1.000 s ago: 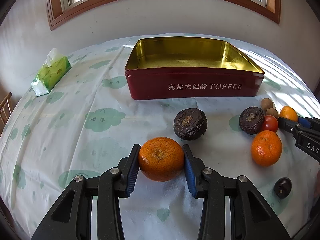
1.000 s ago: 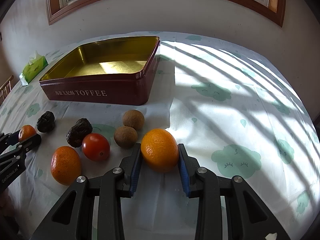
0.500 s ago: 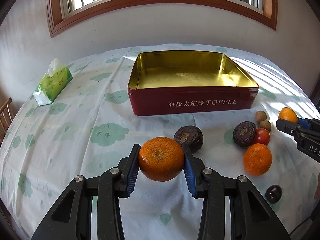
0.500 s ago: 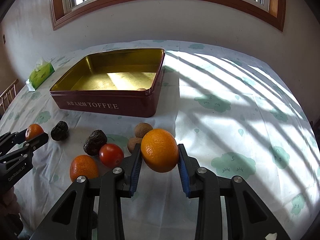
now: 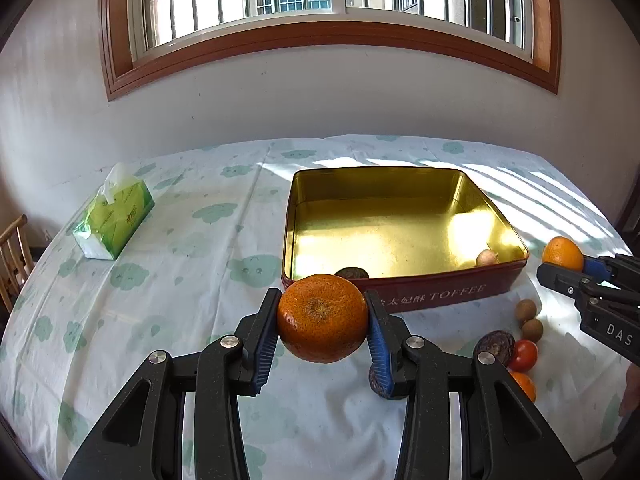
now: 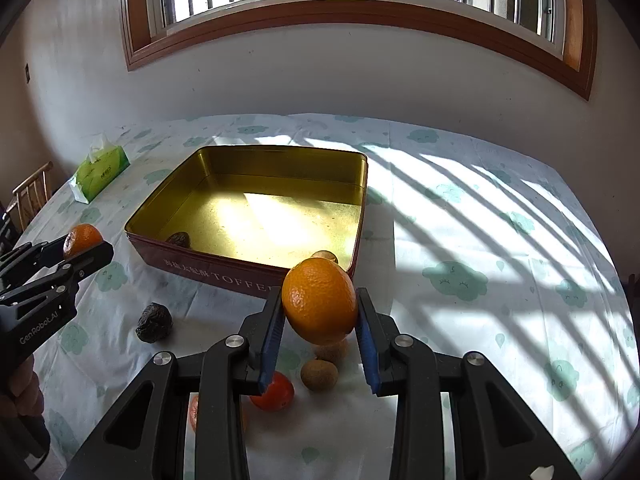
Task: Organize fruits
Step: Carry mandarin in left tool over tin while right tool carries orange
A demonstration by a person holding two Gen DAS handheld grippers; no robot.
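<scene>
Fruits: 2 oranges (image 5: 322,323) (image 6: 319,300) gripped, 1 per hand-held gripper (image 5: 322,330) (image 6: 320,330).

left gripper (image 5: 322,322) clamped, right gripper (image 6: 319,311) clamped

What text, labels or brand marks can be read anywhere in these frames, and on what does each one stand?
"TOFFEE": front wall of the red tin, after Chinese characters too small to read surely.
"GenRobot.AI": side of the left gripper, in the right wrist view.
"DAS": side of the right gripper, cut off at the frame edge.
Tissue pack: printing on the green wrapper, too blurred to read.
</scene>
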